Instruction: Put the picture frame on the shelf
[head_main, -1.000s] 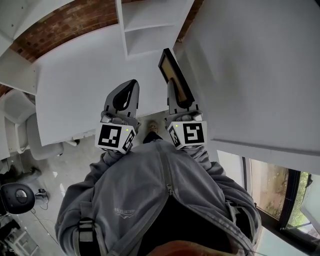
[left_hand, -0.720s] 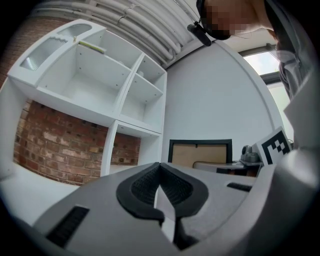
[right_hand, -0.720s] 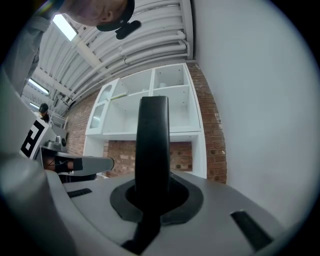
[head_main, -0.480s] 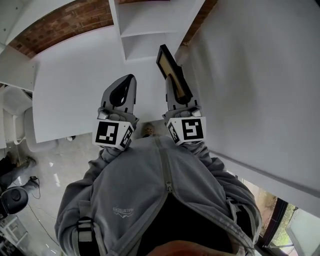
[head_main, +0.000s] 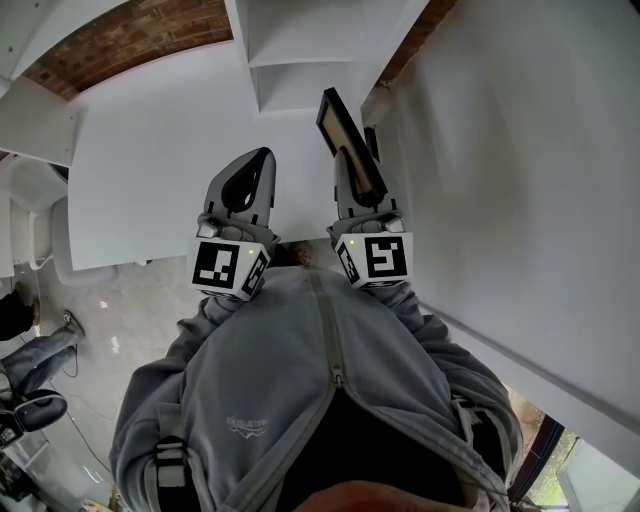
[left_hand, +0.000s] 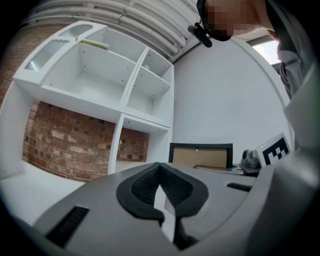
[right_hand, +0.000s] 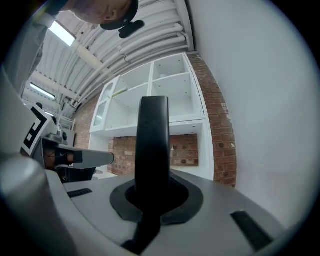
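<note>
I hold two tools, with one picture frame and one white shelf unit (head_main: 300, 45) ahead. My left tool (head_main: 262, 157) is closed on nothing, over the white worktop (head_main: 140, 160). The picture frame (head_main: 340, 125), black-edged with a tan back, stands on edge. It is clamped in my right tool (head_main: 350, 175) and juts past the tips towards the shelf unit, not yet on it.

shelf (head_main: 310, 35) cut off at top — picture frame (head_main: 350, 150) base hidden in jaws.

A white shelf (head_main: 300, 45) stands on the white table (head_main: 150, 170).
</note>
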